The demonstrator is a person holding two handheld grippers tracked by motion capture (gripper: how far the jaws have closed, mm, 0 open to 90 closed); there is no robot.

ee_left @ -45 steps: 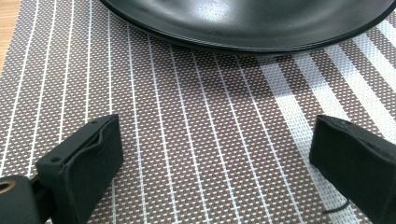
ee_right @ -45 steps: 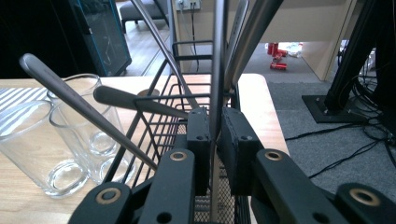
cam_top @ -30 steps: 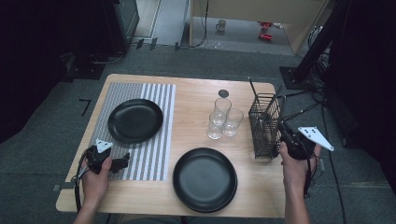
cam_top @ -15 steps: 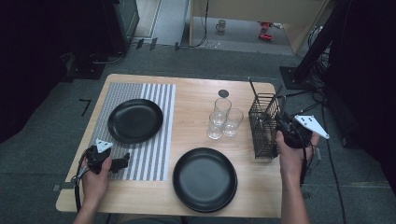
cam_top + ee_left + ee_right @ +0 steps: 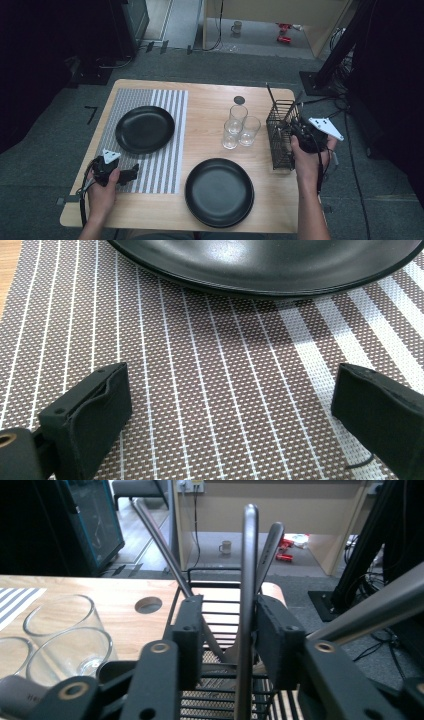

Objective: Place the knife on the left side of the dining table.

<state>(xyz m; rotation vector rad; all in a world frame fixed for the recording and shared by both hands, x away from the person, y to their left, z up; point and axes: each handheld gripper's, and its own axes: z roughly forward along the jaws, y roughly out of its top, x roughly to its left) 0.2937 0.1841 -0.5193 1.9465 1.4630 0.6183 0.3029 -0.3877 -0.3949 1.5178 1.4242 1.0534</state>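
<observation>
In the high view, the wire cutlery basket [image 5: 283, 134] stands near the right edge of the wooden table [image 5: 210, 100], and everything else is easiest placed from it. The right gripper [image 5: 298, 131] sits against the basket's right side near its top rim, held by the person's right hand [image 5: 309, 157]; its jaws have just been opening a little. Just left of the basket stand three clear glasses [image 5: 239, 126] in a tight cluster. Farther left and toward the near edge lies a black plate [image 5: 219, 191], and well to the left a second black plate [image 5: 145, 129] rests on a striped placemat [image 5: 150, 137]. The left gripper [image 5: 131, 173] lies on the mat's near end, far from the basket, in the person's left hand [image 5: 102, 187]. In the left gripper view, the two black jaws stand wide apart over the placemat [image 5: 215, 390] with nothing between them, and the rim of the plate [image 5: 265, 265] lies just ahead. In the right gripper view, the jaws stand narrow above the basket [image 5: 220, 630], with an upright metal utensil handle [image 5: 247, 580] between them; the gap around it is slight, and I cannot tell whether the pads press on it. More metal handles [image 5: 160, 540] lean out of the basket around it, and the glasses [image 5: 65, 640] show to its left.
</observation>
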